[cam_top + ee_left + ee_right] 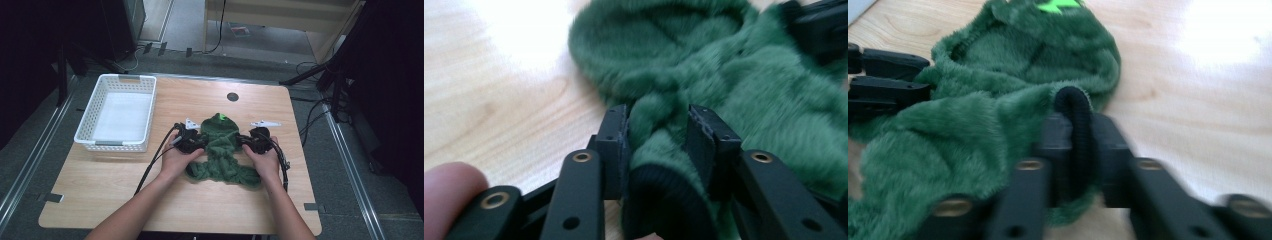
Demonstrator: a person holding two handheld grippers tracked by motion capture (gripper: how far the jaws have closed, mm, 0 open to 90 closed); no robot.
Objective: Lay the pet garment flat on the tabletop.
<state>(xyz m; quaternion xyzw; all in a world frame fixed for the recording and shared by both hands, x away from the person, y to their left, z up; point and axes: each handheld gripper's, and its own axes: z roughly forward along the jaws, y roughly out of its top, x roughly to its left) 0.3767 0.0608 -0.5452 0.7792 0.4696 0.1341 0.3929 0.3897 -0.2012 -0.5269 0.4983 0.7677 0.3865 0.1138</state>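
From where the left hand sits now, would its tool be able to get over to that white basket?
Probably yes. The white basket stands just beyond the left tool on the table, with bare wood between them. But that tool is clamped on the green fuzzy garment, so it would drag the garment along unless it lets go.

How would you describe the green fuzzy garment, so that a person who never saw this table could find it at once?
On the light wooden table, look right of the white plastic lattice basket, near the middle. There lies a dark green fleecy garment with a hood, held between the left gripper and right gripper. Its fur, black ribbed cuffs and bright green patch set it apart.
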